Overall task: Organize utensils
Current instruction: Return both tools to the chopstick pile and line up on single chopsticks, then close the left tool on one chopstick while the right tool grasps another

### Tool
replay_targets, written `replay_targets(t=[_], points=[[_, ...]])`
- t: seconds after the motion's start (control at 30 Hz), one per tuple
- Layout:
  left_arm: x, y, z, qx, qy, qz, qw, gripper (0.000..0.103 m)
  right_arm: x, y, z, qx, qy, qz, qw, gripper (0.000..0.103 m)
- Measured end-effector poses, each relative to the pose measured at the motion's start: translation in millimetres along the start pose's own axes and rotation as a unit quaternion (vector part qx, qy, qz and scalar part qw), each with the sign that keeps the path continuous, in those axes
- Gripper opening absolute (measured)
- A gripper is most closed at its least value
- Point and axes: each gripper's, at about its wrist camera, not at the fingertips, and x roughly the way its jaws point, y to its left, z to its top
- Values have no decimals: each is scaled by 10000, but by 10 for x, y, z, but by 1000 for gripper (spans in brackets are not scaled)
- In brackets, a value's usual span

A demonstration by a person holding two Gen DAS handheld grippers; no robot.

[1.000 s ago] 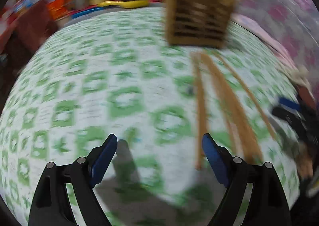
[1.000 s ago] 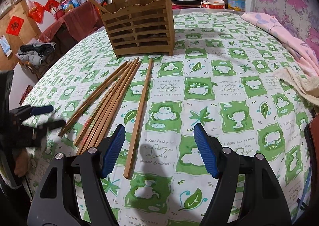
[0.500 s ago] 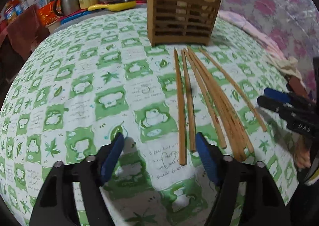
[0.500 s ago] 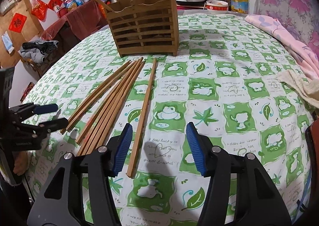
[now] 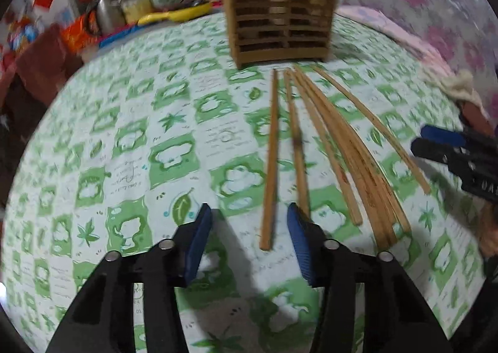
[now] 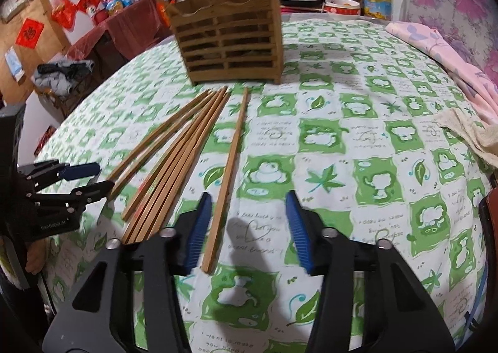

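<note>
Both grippers spread and empty: left gripper [image 5: 247, 228] low over the outermost chopstick [image 5: 270, 159], right gripper [image 6: 247, 225] hovering beside the same stick. Beyond, seven or so chopsticks [image 6: 174, 163] fanned flat on the tablecloth [image 6: 358, 141]. Further back, wooden holder [image 6: 228, 47] upright, a stick or two inside. Barely begun, nearly everything left.

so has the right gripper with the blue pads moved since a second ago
Yes. The right gripper has shifted left toward the lone wooden chopstick, whose near end now lies between its narrowed fingers, judged against the green patterned tablecloth.
</note>
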Motion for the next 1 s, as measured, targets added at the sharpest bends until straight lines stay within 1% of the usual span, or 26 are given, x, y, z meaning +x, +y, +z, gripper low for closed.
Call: replay_targets(t=[0.07,0.13,0.27,0.33,0.43,0.47,0.5,0.53,0.57,0.63,0.7,0.77,0.9,1.0], points=[[-34,-50,-48,137,-47,67,9999,39,1,46,-29,-120,48,-13,9999,36],[-65,-32,-87,115,-51,30,9999,36,-21,84,-69,-211,60,-23,9998,35],[-72,76,-109,-116,14,-133,9998,35,-93,185,-174,-479,44,-37,9988,35],[-68,71,-106,-101,7,-103,9999,35,-106,233,-208,-601,72,-23,9982,35],[-72,27,-111,-22,-31,-3,10000,35,-33,283,-234,-724,264,-205,9968,34],[-73,15,-110,-5,-39,20,10000,34,-36,295,-235,-753,253,-224,9966,31],[-75,7,-112,11,-48,17,10000,33,-36,305,-242,-784,254,-200,9964,24],[-80,2,-119,27,-56,0,10000,28,-43,314,-252,-804,242,-180,9963,19],[-84,-14,-125,60,-68,-6,10000,18,-57,327,-270,-828,213,-178,9962,10],[-89,-44,-136,125,-85,39,9999,7,-80,340,-296,-840,150,-260,9960,8],[-93,-61,-139,149,-110,93,9998,6,-92,304,-285,-729,114,-279,9969,7],[-107,-42,-128,80,-137,82,9998,6,-121,244,-265,-576,38,-195,9981,7],[-244,94,-57,-285,-352,-131,9989,6,-232,197,-238,-449,-273,-116,9986,6],[-376,157,43,-472,-537,-173,9973,6,-330,162,-163,-322,-516,-141,9980,6]])
